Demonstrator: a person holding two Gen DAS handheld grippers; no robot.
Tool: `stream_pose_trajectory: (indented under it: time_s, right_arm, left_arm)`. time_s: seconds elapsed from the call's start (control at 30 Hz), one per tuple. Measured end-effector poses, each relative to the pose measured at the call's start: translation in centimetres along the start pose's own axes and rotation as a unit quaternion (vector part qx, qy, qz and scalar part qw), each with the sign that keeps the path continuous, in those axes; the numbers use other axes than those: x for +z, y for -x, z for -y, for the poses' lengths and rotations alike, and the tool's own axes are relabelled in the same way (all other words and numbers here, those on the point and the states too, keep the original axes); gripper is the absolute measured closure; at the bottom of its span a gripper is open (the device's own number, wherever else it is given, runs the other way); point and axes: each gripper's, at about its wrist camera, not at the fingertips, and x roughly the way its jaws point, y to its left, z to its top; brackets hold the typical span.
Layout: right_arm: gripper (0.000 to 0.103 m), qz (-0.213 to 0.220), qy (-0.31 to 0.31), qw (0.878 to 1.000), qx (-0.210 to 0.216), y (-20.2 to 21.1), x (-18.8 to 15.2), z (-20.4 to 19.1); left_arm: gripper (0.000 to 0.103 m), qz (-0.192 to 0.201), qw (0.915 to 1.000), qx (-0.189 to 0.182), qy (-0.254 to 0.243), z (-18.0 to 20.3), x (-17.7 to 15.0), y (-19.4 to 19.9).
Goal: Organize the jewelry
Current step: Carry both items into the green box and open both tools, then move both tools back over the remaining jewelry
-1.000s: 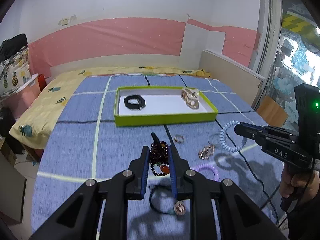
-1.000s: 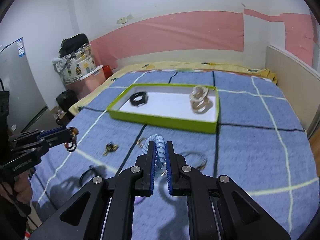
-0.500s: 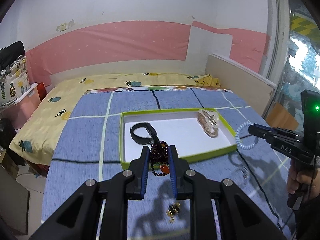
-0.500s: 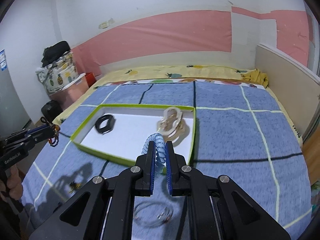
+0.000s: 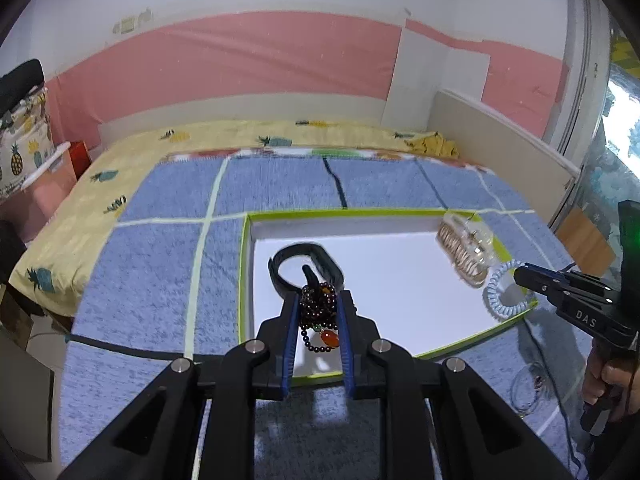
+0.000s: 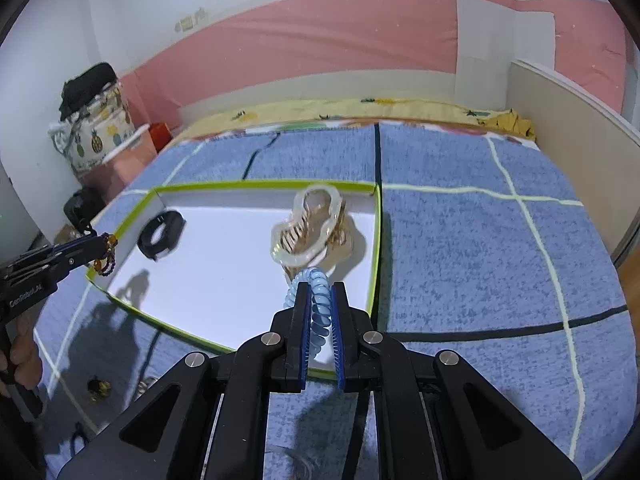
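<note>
Left claw (image 5: 318, 308): clamped on a dark beaded bracelet (image 5: 318, 314), which hung between the blue pads with an orange bead at its lower end; the claw hovered over the near-left part of the tray. It also appeared at the left edge of the right wrist view (image 6: 98, 250), the bracelet (image 6: 106, 256) dangling just over the tray's left rim.

Right claw (image 6: 319, 304): clamped on a light blue spiral hair tie (image 6: 316, 300), the coil pinched upright between the pads above the near-right part of the tray. In the left wrist view the same claw (image 5: 520, 272) entered from the right, with the hair tie (image 5: 500, 292) looped at its tip over the tray's right rim.

Tray (image 5: 244, 280): a shallow rectangular box with lime-green walls (image 6: 374, 264) and a white floor, lying on the bed.

Black band (image 5: 306, 268): a closed dark loop resting on the tray floor at its left side (image 6: 161, 236), just beyond the left claw.

Hair clip (image 6: 312, 228): a translucent claw-type clip with gold teeth, lying on the tray floor at its far-right corner (image 5: 466, 250).

Blanket (image 5: 152, 264): blue with pale and dark grid lines, covering the bed under the tray (image 6: 480, 256).

Loose pieces: a small dark-and-gold item (image 6: 97, 388) lay on the blanket left of the tray's near corner; a thin clear ring (image 5: 528, 392) lay on the blanket near the right hand (image 5: 612, 384).
</note>
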Motion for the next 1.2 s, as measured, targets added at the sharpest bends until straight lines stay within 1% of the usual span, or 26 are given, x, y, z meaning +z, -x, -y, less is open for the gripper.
stream_pose_trajectory:
  time_s: [0.2, 0.33, 0.43, 0.47, 0.5, 0.57, 0.67, 0.8, 0.97, 1.2]
  right_arm:
    - [0.093, -0.016, 0.004, 1.000, -0.005, -0.9, -0.4, 0.2]
    - [0.092, -0.022, 0.008, 1.000, -0.001, -1.1, -0.4, 0.0]
    - [0.086, -0.020, 0.012, 1.000, 0.000, -1.0, -0.5, -0.3]
    - [0.082, -0.019, 0.015, 1.000, -0.002, -0.8, -0.5, -0.4]
    - [0.073, -0.017, 0.017, 1.000, -0.004, -0.7, -0.4, -0.6]
    - [0.065, -0.011, 0.023, 1.000, -0.008, -0.3, -0.3, -0.8]
    - [0.065, -0.006, 0.024, 1.000, -0.009, 0.3, -0.3, -0.9]
    - [0.065, 0.005, 0.019, 1.000, -0.011, 2.1, -0.6, -0.8]
    - [0.065, 0.018, 0.009, 1.000, -0.007, 4.8, -1.8, -0.8]
    - [0.065, 0.038, 0.012, 0.999, -0.002, 9.7, -5.1, -2.2]
  left_arm:
    - [0.083, -0.035, 0.9994, 0.005, 0.001, -0.5, -1.0, -2.5]
    - [0.083, -0.045, 0.9989, 0.011, -0.001, -0.6, -1.3, -3.3]
    - [0.082, -0.046, 0.9989, 0.010, -0.004, -0.5, -1.2, -3.3]
    - [0.082, -0.047, 0.9988, 0.011, -0.005, -0.4, -1.2, -3.3]
    - [0.082, -0.047, 0.9988, 0.013, -0.007, -0.4, -1.2, -3.2]
    - [0.082, -0.047, 0.9987, 0.014, -0.009, -0.2, -1.2, -3.2]
    - [0.081, -0.047, 0.9987, 0.010, -0.013, 0.1, -1.2, -2.9]
    - [0.081, -0.031, 0.9993, 0.012, -0.018, 0.4, -1.2, -1.4]
    - [0.081, -0.009, 0.9998, 0.010, -0.013, 0.1, -1.7, 1.8]
    - [0.081, 0.008, 0.9996, 0.023, -0.010, 0.6, -4.0, 6.5]
